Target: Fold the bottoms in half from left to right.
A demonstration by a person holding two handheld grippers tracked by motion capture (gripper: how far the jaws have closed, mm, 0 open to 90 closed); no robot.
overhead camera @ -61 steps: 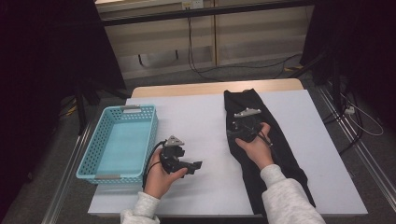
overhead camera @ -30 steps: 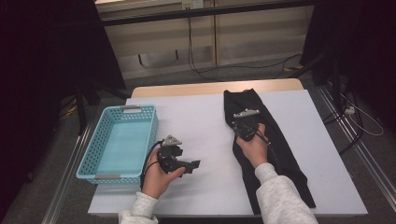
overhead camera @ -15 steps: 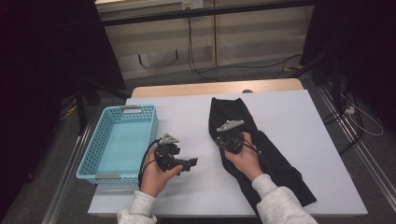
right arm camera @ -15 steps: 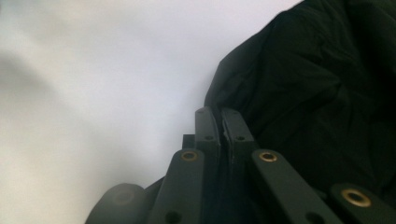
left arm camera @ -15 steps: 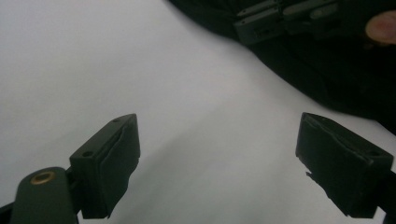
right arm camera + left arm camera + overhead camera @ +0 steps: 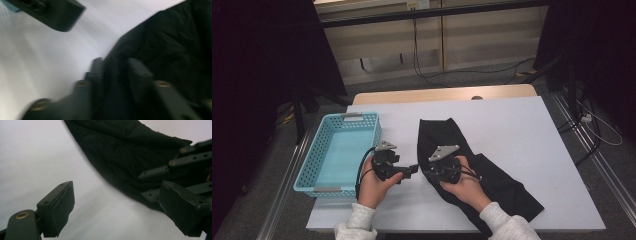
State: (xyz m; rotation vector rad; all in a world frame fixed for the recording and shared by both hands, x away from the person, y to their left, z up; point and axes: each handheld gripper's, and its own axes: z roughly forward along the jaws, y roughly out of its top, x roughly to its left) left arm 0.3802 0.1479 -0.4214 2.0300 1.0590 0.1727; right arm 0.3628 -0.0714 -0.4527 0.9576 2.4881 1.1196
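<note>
On the white table (image 6: 522, 135) a black garment (image 6: 492, 180) lies bent, just right of the blue basket (image 6: 337, 150). Right hand-held gripper (image 6: 432, 175): jaws just opened partway, cloth edge seen between them, grip uncertain. Left hand-held gripper (image 6: 412, 169): jaws apart, empty. Fold edge should be fully released before regrasping.

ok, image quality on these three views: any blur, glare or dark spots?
Right gripper view: heavy motion blur, its jaws and the black garment smeared. Left gripper view: sharp on its own jaws, soft shadows on the white table, garment folds readable. High view: evenly lit tabletop, no glare, both grippers, left gripper and right gripper, clear; the surroundings fall off into darkness, and the blue basket is crisp.
</note>
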